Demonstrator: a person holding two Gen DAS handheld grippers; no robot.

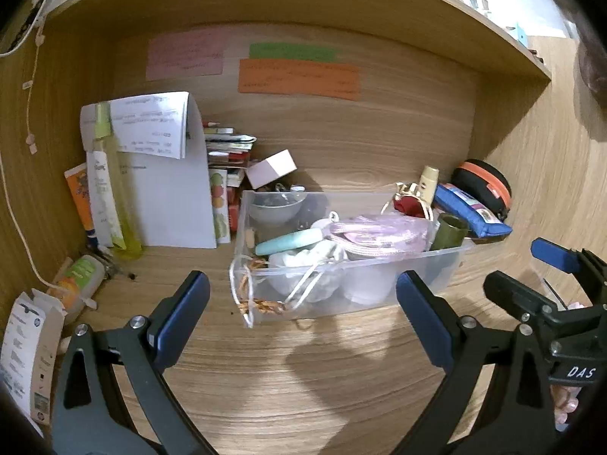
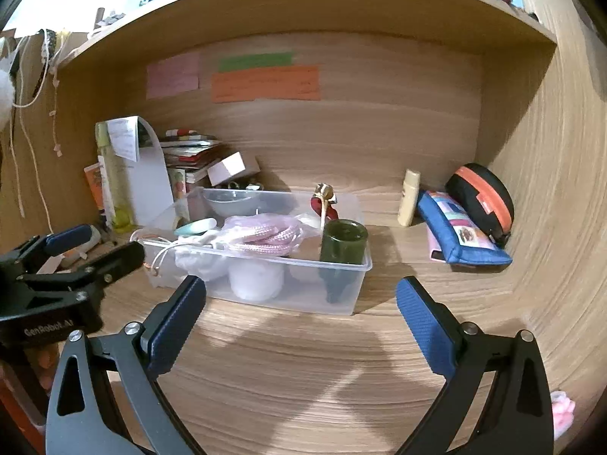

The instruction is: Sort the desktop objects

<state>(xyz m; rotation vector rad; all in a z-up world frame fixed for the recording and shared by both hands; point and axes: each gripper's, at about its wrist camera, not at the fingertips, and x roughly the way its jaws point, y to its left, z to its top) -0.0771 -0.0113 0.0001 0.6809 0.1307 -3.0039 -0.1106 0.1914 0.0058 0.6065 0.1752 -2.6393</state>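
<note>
Presently, a clear plastic bin [image 1: 353,265] sits mid-desk, long axis running left-right, crammed with pink rope [image 2: 261,233], a teal disc [image 1: 290,240] and a dark green jar [image 2: 343,242]. Only the right wrist view shows the blue pouch [image 2: 461,233] fully. Left gripper [image 1: 303,303] and right gripper [image 2: 301,303] both gape, empty, before the bin.

Pink [image 1: 185,57], green [image 1: 293,52], orange [image 1: 298,79] notes on back wall, text prob. illegible.
</note>
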